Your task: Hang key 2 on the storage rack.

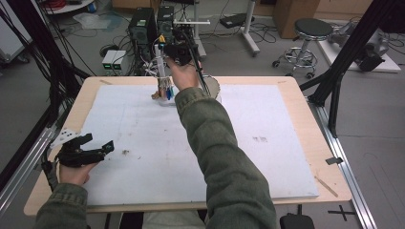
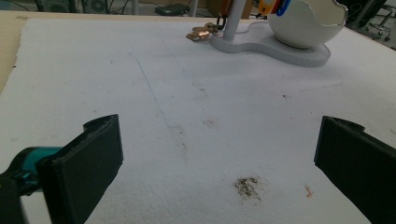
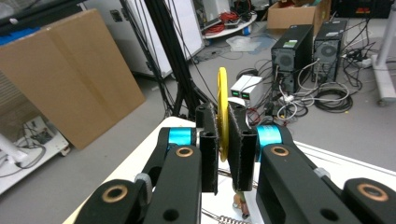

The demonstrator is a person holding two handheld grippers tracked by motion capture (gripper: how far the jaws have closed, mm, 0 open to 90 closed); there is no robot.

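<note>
High view, starting at the left: the left gripper rests low on the white mat near the bench's left edge, the person's hand wrapped around its body, and its fingers stand wide apart with nothing between them. Left gripper view confirms it, two black fingers far apart over bare mat, a dark smudge just ahead. Farther up that view sits a white stand base with a thin post, a broken white shell-shaped bowl on it, and small copper-coloured pieces lying beside the post. Moving right in the high view, the sleeved right arm stretches across the mat to the far edge, where the right gripper is lifted above the stand. Right gripper view shows its fingers clamped narrow on a yellow ring, held edge-on and upright between the pads. What hangs on the stand below is perhaps more rings, too small to tell.
</note>
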